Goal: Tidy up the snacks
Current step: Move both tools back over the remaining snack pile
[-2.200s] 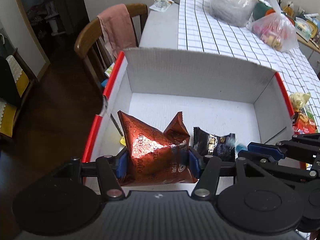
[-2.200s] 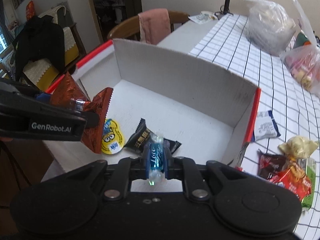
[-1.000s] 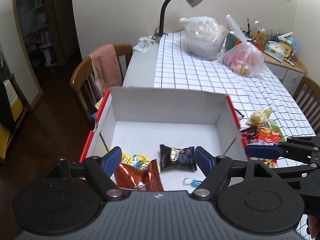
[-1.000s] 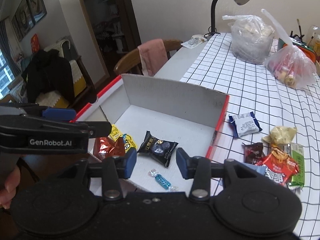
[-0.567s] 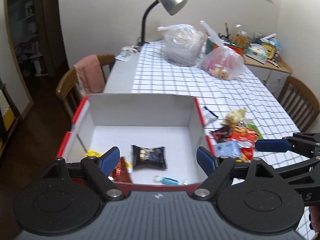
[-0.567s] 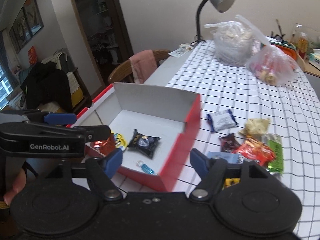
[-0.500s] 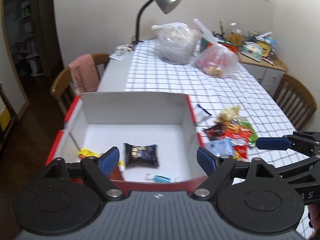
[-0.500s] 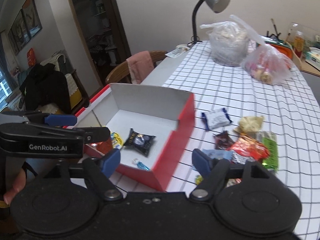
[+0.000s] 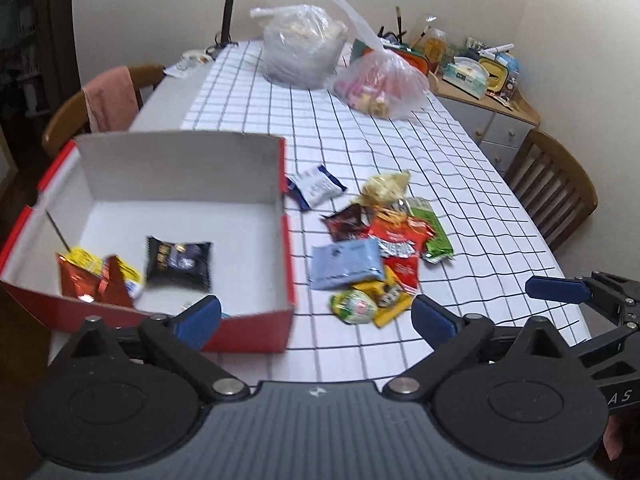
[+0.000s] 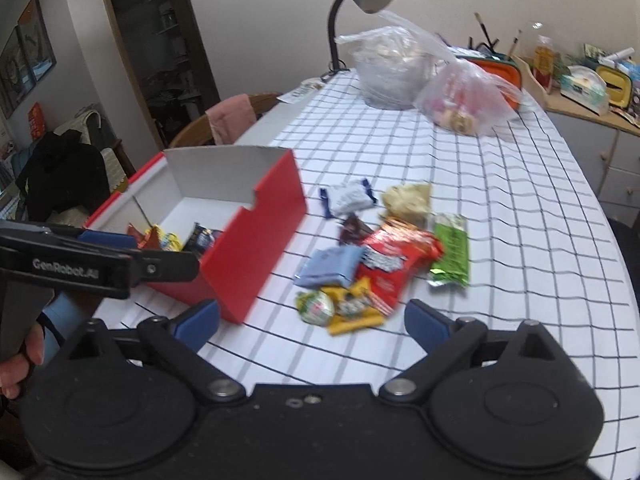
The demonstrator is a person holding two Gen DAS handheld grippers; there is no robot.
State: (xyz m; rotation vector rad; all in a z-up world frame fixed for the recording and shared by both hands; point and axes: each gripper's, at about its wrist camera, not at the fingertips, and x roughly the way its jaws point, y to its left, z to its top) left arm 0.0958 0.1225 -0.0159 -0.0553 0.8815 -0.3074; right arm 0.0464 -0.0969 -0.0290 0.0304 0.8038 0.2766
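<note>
The red box sits at the near left of the bench, already holding a copper packet, a black packet and a yellow one; the loose snack pile lies just beside its right wall. Both the left tool and the right tool have just been opening, wide now, nothing between the pads. To do this well, I'd drop each onto a separate top packet, pale blue and round green, pinching edges, not the heap. The left view alone shows the box floor; the right view shows a hand and the box's red outer wall.
</note>
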